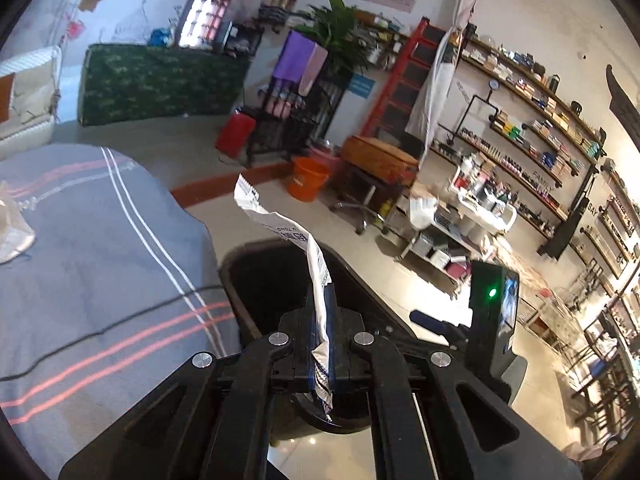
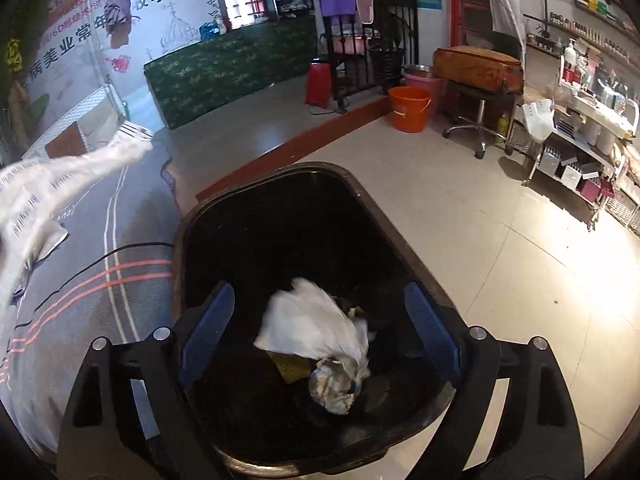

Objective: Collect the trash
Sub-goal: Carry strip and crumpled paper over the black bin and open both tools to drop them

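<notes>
Trash bin sits under your spread right gripper, white wad loose inside; your left gripper clenches a printed wrapper.

Pale glossy floor tiles catch bright light at the right. Curved wall shelves carry rows of small bottles and boxes. An orange bucket stands near a wheeled stool, a green patterned mat against the postered wall

We find the black two-finger left gripper clamped tight on a crumpled white printed paper wrapper, pointing downward. The black right gripper with blue pads stands wide apart, gripping nothing, angled downward.
</notes>
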{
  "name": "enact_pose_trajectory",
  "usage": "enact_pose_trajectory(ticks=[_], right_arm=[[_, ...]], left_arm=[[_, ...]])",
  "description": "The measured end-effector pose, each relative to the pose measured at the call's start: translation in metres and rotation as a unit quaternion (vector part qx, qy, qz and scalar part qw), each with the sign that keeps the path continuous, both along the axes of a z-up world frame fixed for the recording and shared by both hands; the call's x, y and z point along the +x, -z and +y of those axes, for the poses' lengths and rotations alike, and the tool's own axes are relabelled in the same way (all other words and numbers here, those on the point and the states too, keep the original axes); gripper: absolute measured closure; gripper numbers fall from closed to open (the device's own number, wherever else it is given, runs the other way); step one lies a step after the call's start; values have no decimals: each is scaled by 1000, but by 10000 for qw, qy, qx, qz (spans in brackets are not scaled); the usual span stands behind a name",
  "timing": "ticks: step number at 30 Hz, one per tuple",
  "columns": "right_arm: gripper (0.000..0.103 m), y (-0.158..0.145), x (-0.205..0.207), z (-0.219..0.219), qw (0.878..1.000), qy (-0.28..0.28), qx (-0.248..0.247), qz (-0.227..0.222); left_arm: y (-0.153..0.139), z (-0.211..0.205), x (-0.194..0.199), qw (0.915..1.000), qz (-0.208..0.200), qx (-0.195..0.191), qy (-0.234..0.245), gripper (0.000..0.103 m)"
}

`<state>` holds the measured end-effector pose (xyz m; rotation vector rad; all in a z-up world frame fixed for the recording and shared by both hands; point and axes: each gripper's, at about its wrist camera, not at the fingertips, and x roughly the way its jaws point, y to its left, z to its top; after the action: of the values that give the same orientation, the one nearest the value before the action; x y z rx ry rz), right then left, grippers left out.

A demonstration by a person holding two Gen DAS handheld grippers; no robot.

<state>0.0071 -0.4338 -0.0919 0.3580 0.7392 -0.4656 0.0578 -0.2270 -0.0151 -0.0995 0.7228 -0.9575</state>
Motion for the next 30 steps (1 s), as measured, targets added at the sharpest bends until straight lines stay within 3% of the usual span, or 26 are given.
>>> enact_pose_trajectory(ticks=[9,18,20,21,22,24,30], right_arm=[[14,-20,-19,-15,9981,429,-3,-448],[14,-21,-27,-25,9970,600,26,-489],[13,-22,-29,-27,9968,637,12,-490],[13,-24,-29,-29,9965,667,11,-499],[13,-24,-30,-30,9963,693,17,-512],[12,-25,-32,-34,9956,753,44,-560],[9,-28,-32,-38,9946,857,48,-592]], left_arm=[[30,-37,4,9960,516,562,473,99],[43,-73,2,9888,697,974,895,98],[46,-78,0,9863,743,1069,1015,89],[47,-80,-2,9855,716,1119,1057,74],[48,-81,-3,9854,671,1151,1063,49],[48,-80,-5,9861,550,1189,1021,27],[53,-77,-1,9847,593,1328,962,17]])
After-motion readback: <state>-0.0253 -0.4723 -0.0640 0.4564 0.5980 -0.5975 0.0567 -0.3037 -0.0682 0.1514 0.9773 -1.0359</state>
